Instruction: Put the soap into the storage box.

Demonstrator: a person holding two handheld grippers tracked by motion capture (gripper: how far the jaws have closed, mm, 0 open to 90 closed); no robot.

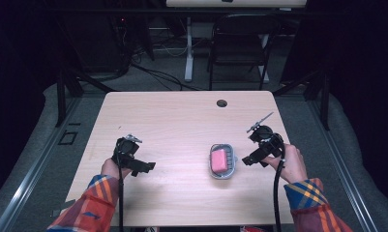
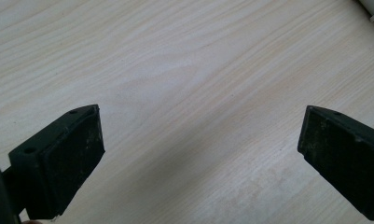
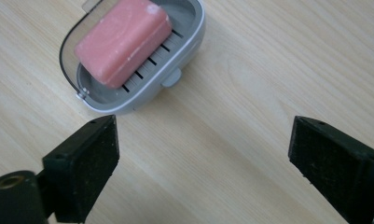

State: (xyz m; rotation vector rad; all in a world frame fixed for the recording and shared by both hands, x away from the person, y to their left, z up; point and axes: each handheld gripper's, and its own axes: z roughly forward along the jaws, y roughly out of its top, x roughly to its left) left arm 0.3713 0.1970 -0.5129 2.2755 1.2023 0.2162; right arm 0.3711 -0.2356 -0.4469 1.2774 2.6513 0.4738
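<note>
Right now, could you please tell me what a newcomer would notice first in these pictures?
The pink soap bar stands out, lying in a grey slotted soap dish right of centre on the pale wooden table. The left gripper and the right gripper flank it, both open with nothing between their fingers, held by hands in plaid sleeves.

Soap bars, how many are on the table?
1. The pink soap bar lies in the grey soap dish on the table, near the right tool. The right gripper view shows it too.
</note>
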